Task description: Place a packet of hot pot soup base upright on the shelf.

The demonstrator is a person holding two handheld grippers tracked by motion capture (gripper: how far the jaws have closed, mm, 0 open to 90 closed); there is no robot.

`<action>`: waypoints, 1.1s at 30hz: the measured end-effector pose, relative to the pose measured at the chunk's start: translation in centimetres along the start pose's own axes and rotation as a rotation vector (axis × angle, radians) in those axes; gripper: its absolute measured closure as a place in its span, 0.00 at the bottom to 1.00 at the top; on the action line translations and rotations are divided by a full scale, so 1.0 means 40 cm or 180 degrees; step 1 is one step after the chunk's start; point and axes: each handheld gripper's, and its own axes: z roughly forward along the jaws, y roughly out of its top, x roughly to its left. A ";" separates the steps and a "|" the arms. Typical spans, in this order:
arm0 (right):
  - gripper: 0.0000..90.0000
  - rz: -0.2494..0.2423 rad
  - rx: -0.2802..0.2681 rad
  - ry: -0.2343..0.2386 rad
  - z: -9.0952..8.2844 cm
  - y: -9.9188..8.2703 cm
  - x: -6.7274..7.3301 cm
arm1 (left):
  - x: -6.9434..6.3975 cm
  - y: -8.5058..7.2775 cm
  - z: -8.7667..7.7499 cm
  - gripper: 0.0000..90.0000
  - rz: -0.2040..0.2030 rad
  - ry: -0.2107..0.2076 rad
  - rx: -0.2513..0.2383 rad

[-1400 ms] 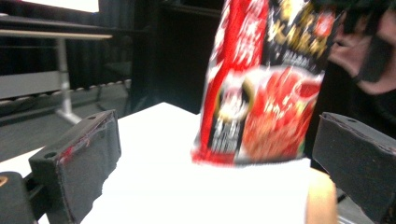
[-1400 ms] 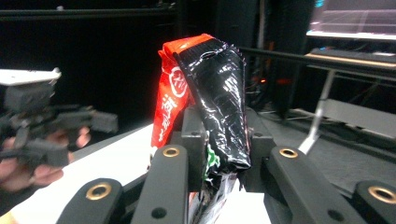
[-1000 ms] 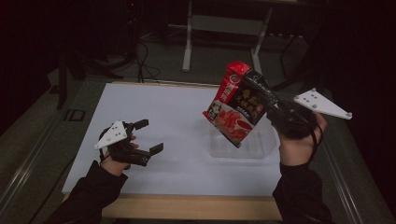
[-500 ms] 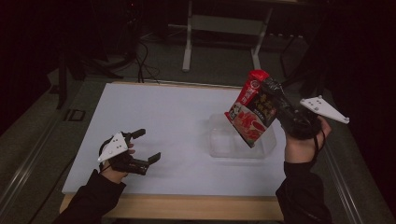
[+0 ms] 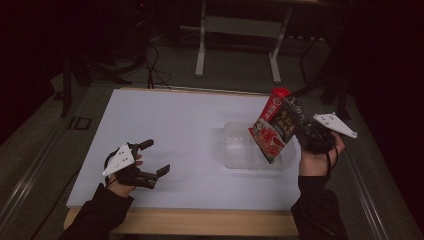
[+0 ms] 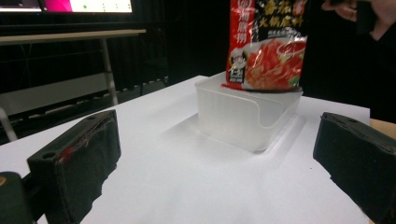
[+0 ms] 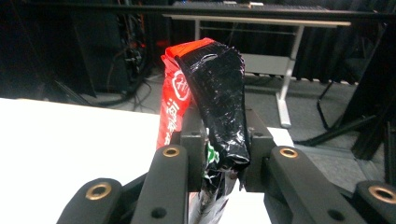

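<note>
A white rectangular table top with a pale wooden front edge fills the middle of the high view. At about four o'clock from its centre stands a clear plastic rectangular bin, open at the top; in the left gripper view it sits ahead between the jaws, with a scooped cut-out in its near wall. A red and black printed food pouch hangs tilted at the bin's three o'clock side, its lower corner dipping over the bin's rim; from the left gripper view its bottom edge sits at the far rim, and whether it touches the plastic I cannot tell. The right gripper has its black jaws clamped tight on the pouch's crumpled edge, squeezed between the pads. The left gripper, at eight o'clock on the table, rests low with its jaws spread wide and nothing between them.
</note>
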 end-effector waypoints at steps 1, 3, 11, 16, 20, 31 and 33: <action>0.84 -0.0006 0.0023 0.0002 0.006 -0.005 0.001 | 0.000 -0.001 0.000 0.02 -0.0001 -0.0002 -0.0009; 0.84 -0.0006 0.0052 -0.0008 0.016 -0.016 0.007 | 0.000 -0.003 0.001 0.02 -0.0013 -0.0002 0.0001; 0.83 0.0025 0.0131 0.0060 0.048 -0.061 0.032 | -0.001 -0.008 0.004 0.02 -0.0013 -0.0045 0.0001; 0.82 -0.0056 0.0160 0.0054 0.052 -0.108 0.048 | 0.000 -0.014 0.008 0.02 -0.0046 -0.0070 0.0030; 0.80 0.0006 0.0179 0.0110 0.046 -0.112 0.038 | -0.001 -0.013 0.009 0.02 -0.0033 -0.0080 0.0039; 0.32 0.0008 -0.0033 0.0333 0.015 -0.049 0.036 | 0.003 -0.010 0.002 0.02 -0.0058 -0.0107 0.0025; 0.21 -0.0066 -0.0084 0.0410 0.005 -0.026 0.048 | 0.004 -0.011 0.001 0.02 -0.0069 -0.0098 0.0032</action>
